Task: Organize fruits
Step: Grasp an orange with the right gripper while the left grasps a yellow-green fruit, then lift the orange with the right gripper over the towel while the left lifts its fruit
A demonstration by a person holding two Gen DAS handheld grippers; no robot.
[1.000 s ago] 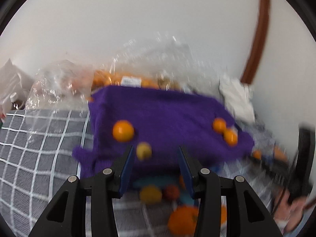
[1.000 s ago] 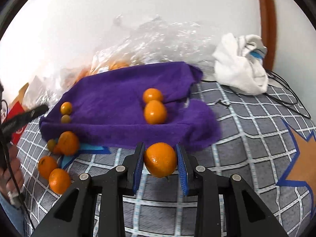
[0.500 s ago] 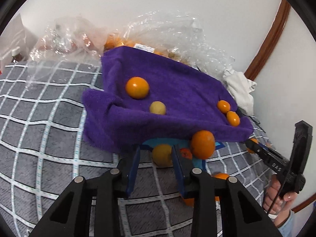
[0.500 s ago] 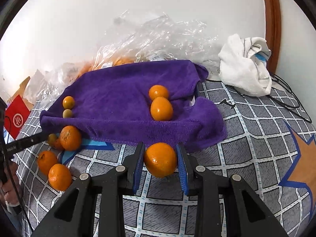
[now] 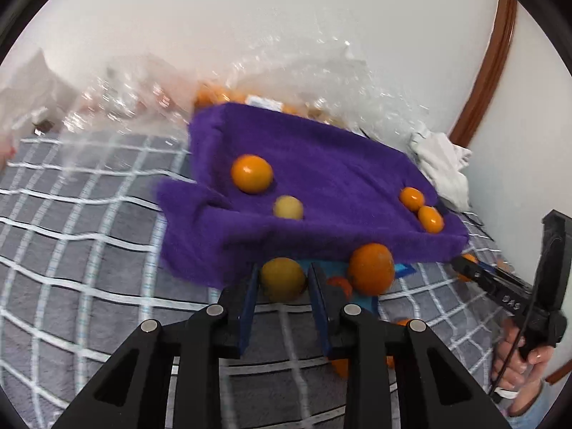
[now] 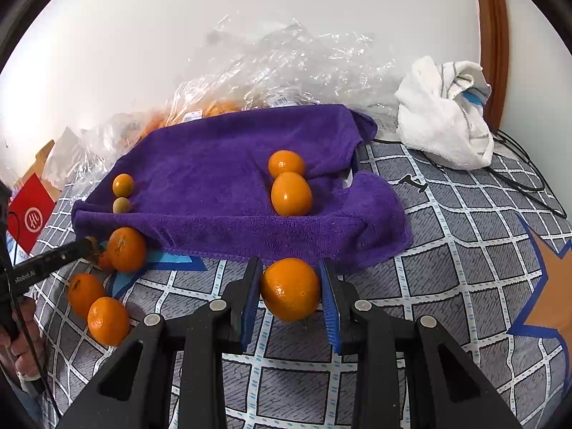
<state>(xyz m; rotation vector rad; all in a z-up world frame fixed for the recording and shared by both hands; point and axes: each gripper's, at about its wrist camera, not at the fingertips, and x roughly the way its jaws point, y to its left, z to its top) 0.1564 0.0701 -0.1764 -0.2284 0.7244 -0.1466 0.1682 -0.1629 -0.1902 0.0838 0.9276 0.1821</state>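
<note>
A purple towel (image 5: 321,164) lies on the grid-patterned cover with two small fruits at its left (image 5: 252,173) and two at its right (image 5: 411,198). In the left wrist view my left gripper (image 5: 283,269) is closing its jaws around a yellowish-orange fruit (image 5: 282,280) at the towel's front edge, and the pads touch its sides. A bigger mandarin (image 5: 371,268) lies just to its right. In the right wrist view my right gripper (image 6: 289,264) is shut on a mandarin (image 6: 290,289), held in front of the towel (image 6: 214,178).
Clear plastic bags (image 6: 279,68) with more fruit lie against the wall behind the towel. A white cloth (image 6: 443,114) and black cables (image 6: 518,178) sit at the right. Two loose mandarins (image 6: 98,307) lie at the left, beside a red card (image 6: 30,212).
My left gripper has dropped to the towel's front edge and narrowed its jaws around the yellowish fruit. The right gripper has kept still with its mandarin.
</note>
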